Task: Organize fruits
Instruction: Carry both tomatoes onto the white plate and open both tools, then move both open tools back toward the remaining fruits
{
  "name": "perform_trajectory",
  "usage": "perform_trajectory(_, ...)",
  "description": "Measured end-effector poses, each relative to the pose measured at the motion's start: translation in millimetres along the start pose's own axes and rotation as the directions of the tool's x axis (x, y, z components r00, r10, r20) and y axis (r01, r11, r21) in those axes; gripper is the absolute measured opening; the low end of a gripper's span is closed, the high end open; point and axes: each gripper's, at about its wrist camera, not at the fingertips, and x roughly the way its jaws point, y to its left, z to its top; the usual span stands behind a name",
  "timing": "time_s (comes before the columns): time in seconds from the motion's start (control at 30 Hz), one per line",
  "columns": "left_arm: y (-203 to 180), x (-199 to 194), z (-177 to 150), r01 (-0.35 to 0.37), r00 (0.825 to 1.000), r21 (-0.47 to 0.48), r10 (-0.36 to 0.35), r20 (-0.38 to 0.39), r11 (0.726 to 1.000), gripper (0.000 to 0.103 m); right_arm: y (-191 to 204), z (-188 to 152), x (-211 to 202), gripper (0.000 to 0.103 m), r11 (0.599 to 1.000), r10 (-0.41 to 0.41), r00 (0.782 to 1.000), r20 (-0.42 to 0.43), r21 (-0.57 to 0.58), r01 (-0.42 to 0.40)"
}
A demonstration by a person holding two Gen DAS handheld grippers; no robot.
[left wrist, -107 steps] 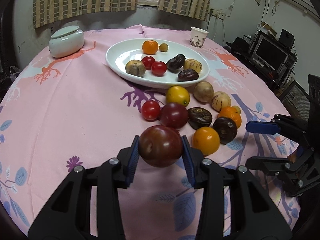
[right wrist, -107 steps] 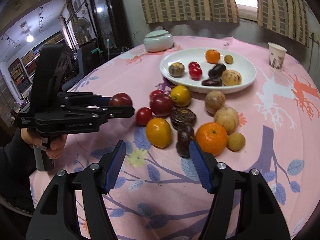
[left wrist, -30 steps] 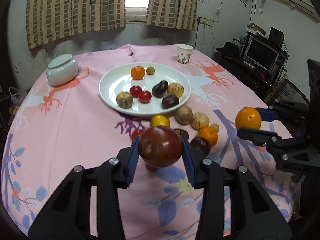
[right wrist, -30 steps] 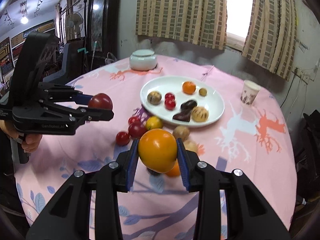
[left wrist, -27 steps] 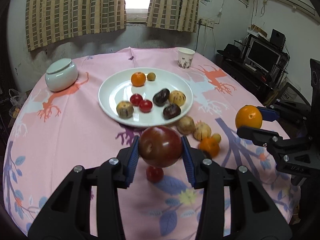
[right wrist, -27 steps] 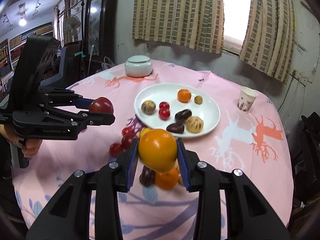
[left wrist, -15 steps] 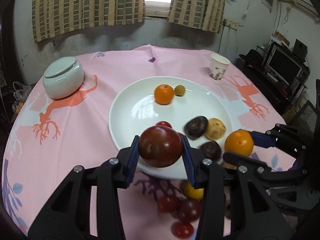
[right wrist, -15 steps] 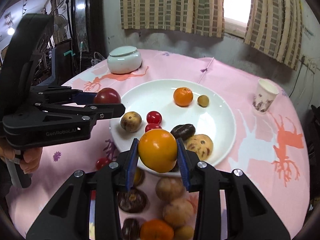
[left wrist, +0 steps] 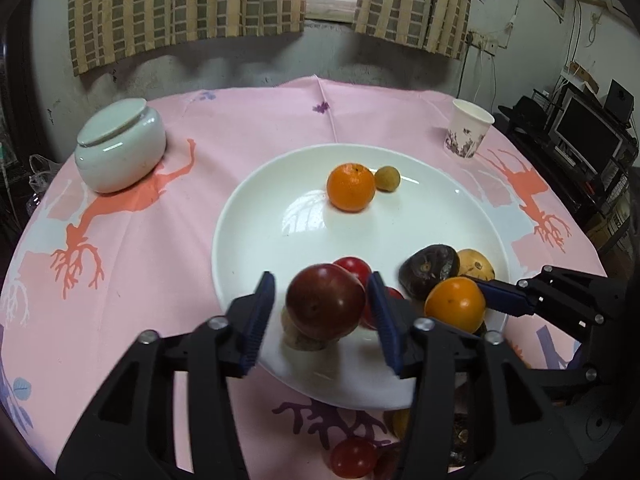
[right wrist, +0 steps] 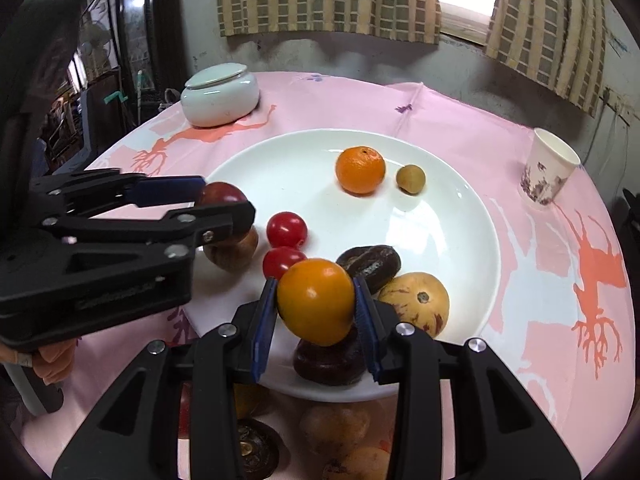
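Dark red tomato [left wrist: 325,301] sits low centre of the left wrist frame, over the near edge of the white plate [left wrist: 260,216], perched above a brown fruit [left wrist: 304,340]. The left gripper [left wrist: 322,317] has sprung apart, blue pads clear of the tomato on both sides — it looks released. Lower centre of the right wrist frame, the right gripper [right wrist: 316,320] is clamped on the orange fruit [right wrist: 316,300], hovering above a dark purple fruit [right wrist: 330,360] at the plate's near rim. The drop point lies straight below those fingers, and it's crowded; a roll-off is possible.
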Motion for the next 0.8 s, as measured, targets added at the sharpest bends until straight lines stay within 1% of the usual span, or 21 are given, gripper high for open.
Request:
perform_trajectory(0.03,-1.3,-4.4,-0.6,0.004,1.000,0.005,-0.004,0.007,1.000,0.060,-1.2,-1.3,-4.5,0.042,1.000,0.007,1.000,0.012,0.005,-0.007)
perform_trajectory(0.1,-6.0,-15.5,-2.3,0.003,1.000,0.037,-0.004,0.027,0.999,0.061,-4.2,-3.8,-12.0,0.046,1.000,0.006,1.000,0.025,0.014,-0.007)
perform_trajectory(0.17,-10.0,-26.7,-4.7,-0.006,0.999,0.058,0.003,0.045,0.998,0.061,-7.8,-5.9,-20.6,0.046,0.999,0.017,0.999,0.034,0.033,-0.018)
perform_trajectory(0.27,-13.2,-41.2,-8.8,0.013,0.999,0.054,-0.016,0.047,0.998,0.061,-13.5,-11.4,-36.7,0.047,0.998,0.023,0.998,0.053,0.064,-0.027)
perform_trajectory(0.33,-15.9,-50.8,-13.0,0.016,0.999,0.057,-0.019,0.051,0.998,0.063,-16.6,-16.7,-47.3,0.049,0.996,0.028,0.998,0.059,0.080,-0.033)
perform_trajectory(0.37,-17.4,-56.8,-15.9,0.018,0.998,0.060,-0.021,0.054,0.998,0.066,-17.7,-19.6,-52.0,0.053,0.996,0.027,0.998,0.062,0.086,-0.032)
perform_trajectory(0.4,-18.6,-62.5,-18.7,0.019,0.998,0.061,-0.022,0.058,0.998,0.068,-18.4,-22.9,-57.2,0.059,0.995,0.025,0.997,0.067,0.092,-0.031)
perform_trajectory(0.43,-19.9,-67.4,-21.7,0.020,0.998,0.061,-0.023,0.062,0.998,0.068,-20.1,-27.4,-64.2,0.062,0.994,0.026,0.997,0.076,0.102,-0.034)
perform_trajectory(0.6,-26.7,-92.6,-40.1,0.030,0.997,0.072,-0.035,0.069,0.997,0.072,-26.9,-50.3,-91.5,0.062,0.987,0.043,0.993,0.108,0.151,-0.059)
perform_trajectory(0.8,-34.2,-117.9,-64.3,0.034,0.995,0.082,-0.041,0.095,0.996,0.077,-30.2,-80.8,-113.6,0.063,0.978,0.055,0.991,0.121,0.194,-0.078)
